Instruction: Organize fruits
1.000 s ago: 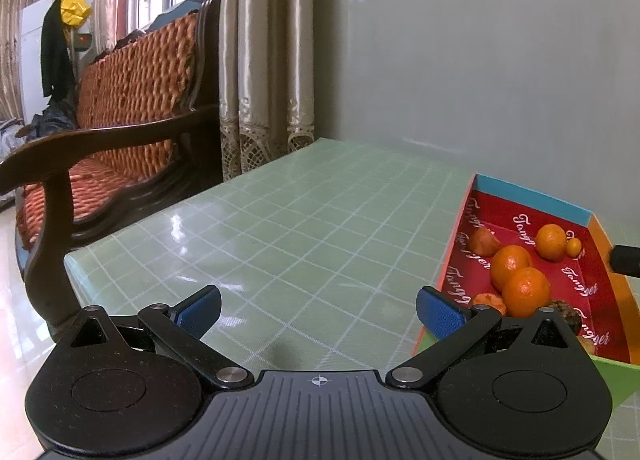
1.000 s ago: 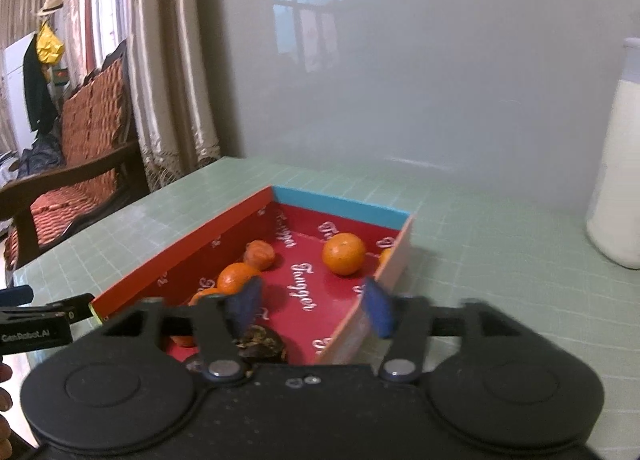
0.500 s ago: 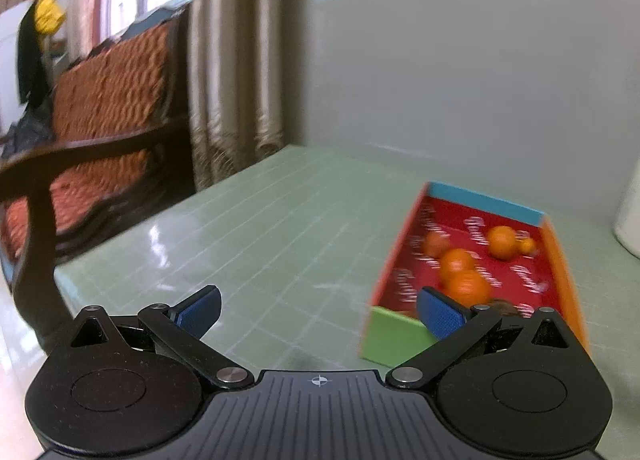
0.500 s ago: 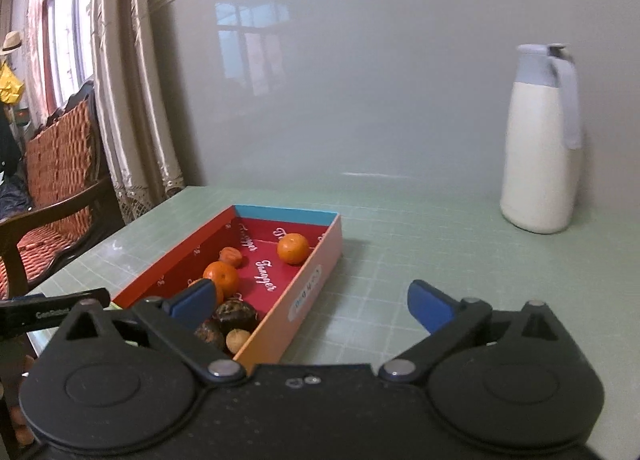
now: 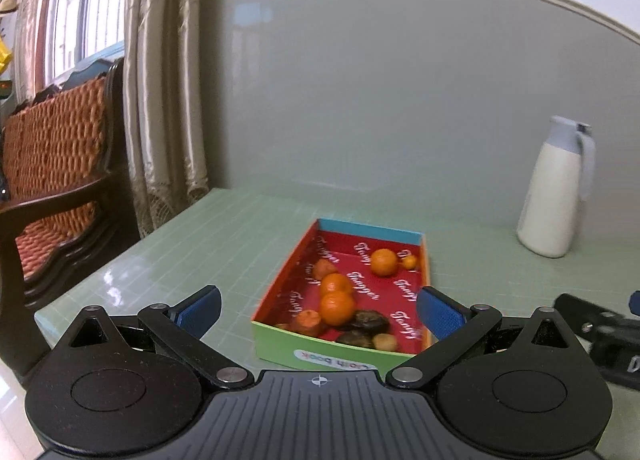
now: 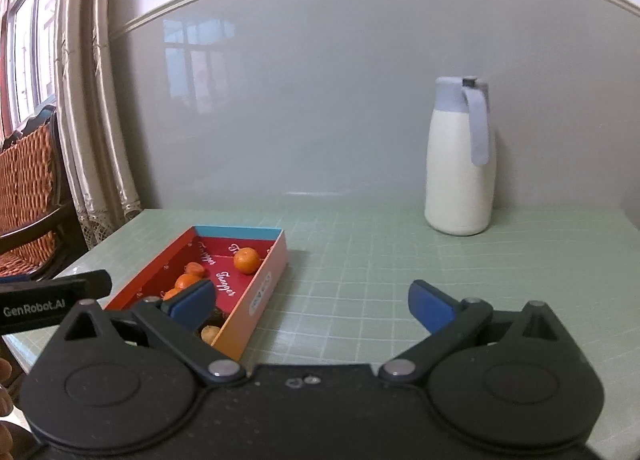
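Observation:
A shallow box (image 5: pixel 332 352) with a red inside and a green front wall lies on the green table. It holds several oranges (image 5: pixel 337 307), two dark fruits (image 5: pixel 370 322) and a small tan fruit (image 5: pixel 386 342). My left gripper (image 5: pixel 319 311) hangs open, back from the box's near end, with nothing between its pads. In the right wrist view the box (image 6: pixel 264 280) lies to the left, with an orange (image 6: pixel 246 260) near its far end. My right gripper (image 6: pixel 311 303) stands wide open over the table beside the box's right wall and holds nothing.
A white jug (image 6: pixel 460 164) with a grey-blue lid stands at the back right by the wall, and also shows as the jug (image 5: pixel 554 196) in the left wrist view. A wooden chair (image 5: pixel 52 164) and curtains (image 5: pixel 160 100) are off the table's left edge (image 5: pixel 80 300).
Both grippers have drawn back and up from the box, so the whole box and the jug now show. The right gripper's jaws went from half shut to wide open.

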A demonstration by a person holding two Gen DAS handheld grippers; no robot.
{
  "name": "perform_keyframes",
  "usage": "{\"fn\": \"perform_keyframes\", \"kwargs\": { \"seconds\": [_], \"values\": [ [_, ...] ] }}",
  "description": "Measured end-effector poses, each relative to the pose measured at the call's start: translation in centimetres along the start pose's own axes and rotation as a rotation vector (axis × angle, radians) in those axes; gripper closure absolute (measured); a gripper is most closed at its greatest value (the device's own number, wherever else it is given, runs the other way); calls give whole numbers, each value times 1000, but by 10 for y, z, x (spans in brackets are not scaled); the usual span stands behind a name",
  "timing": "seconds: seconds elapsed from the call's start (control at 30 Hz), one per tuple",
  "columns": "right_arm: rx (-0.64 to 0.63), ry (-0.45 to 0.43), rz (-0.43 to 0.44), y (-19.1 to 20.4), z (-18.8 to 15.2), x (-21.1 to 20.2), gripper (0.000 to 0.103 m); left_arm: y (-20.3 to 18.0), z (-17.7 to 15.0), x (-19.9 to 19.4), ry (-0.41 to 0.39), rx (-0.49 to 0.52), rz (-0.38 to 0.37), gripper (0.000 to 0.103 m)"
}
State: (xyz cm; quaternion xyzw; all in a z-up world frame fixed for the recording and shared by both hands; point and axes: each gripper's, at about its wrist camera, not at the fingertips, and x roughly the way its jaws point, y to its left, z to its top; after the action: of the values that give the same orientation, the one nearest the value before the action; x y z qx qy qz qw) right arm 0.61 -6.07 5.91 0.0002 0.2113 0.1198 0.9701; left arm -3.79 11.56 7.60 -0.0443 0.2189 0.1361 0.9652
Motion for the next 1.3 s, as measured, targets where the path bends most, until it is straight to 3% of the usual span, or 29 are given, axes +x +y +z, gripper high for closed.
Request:
{"fn": "perform_keyframes", "kwargs": {
  "seconds": [0.4, 0.67, 1.3],
  "values": [
    [-23, -29, -21, 4, -8, -28, 0, -5, -8, -27, -13, 1, -35, 0],
    [-21, -15, -45, 2, -12, -23, 0, -6, -13, -26, -12, 18, -17, 0],
    [-30, 0, -10, 10, -17, -19, 0, 0, -18, -13, 25, 2, -3, 0]
  ]
}}
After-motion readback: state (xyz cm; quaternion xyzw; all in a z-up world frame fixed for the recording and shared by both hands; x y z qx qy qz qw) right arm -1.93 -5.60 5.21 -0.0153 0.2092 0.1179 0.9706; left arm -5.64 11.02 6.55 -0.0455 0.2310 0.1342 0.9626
